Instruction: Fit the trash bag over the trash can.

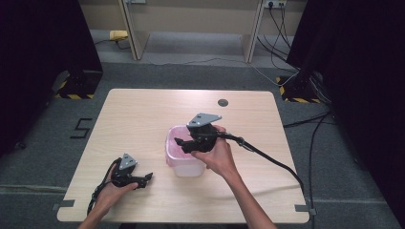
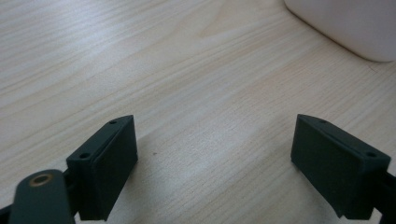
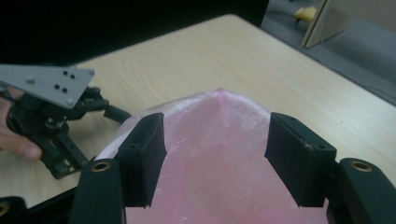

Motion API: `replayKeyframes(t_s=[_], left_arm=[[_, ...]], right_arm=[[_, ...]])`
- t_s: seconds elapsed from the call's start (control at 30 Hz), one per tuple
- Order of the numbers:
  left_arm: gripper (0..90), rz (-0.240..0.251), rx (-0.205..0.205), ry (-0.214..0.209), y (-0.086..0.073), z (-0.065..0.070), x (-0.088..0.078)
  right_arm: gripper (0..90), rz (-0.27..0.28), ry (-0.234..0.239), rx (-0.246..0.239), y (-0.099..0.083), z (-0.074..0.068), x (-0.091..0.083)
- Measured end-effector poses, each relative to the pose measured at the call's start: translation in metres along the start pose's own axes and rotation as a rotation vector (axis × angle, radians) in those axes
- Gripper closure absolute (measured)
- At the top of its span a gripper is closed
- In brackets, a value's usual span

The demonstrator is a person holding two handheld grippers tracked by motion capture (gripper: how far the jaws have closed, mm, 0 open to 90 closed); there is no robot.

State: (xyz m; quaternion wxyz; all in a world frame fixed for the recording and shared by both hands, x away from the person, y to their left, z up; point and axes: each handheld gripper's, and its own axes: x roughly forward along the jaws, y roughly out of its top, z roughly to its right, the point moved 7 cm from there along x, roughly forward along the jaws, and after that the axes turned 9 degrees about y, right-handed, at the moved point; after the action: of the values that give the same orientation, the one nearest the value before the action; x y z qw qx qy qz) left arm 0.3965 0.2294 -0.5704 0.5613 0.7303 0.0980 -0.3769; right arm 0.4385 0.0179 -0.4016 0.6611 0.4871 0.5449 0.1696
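Hovering over the open top of a small white bin [image 1: 184,157] lined with a pink plastic bag [image 3: 219,154], the right hand-held gripper [image 1: 180,142] is held with its jaws apart and nothing between them. The bin stands near the middle of the light wooden desk [image 1: 143,114], slightly toward the person's side. In the right gripper view the bag's rim is seen directly below and just ahead of the jaws, so the bag lies downward from this hand-held gripper. The left hand-held gripper [image 1: 145,179] is rested low on the desk, well apart from the bin and to its left, jaws wide apart and empty over bare wood. The right hand is judged the nearer one for any work on the bag. Open desk is left on every side of the bin, and no edge is close.
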Motion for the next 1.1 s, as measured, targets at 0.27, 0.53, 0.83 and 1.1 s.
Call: replayKeyframes(t_s=[0.27,0.53,0.83,1.1], left_arm=[[13.9,0.0,0.002,-0.005,0.0,0.0,-0.001],[13.8,0.0,0.005,-0.007,-0.001,0.001,-0.001],[14.0,0.001,0.005,-0.007,-0.001,0.001,-0.001],[13.8,0.001,0.005,-0.01,0.0,0.002,0.0]], right_arm=[[39.6,-0.127,0.013,0.012,-0.01,0.007,0.024],[39.4,-0.221,0.036,0.007,-0.022,0.01,0.035],[38.6,-0.174,0.029,0.008,-0.015,0.008,0.027],[37.2,-0.073,0.031,0.021,-0.001,0.014,0.019]])
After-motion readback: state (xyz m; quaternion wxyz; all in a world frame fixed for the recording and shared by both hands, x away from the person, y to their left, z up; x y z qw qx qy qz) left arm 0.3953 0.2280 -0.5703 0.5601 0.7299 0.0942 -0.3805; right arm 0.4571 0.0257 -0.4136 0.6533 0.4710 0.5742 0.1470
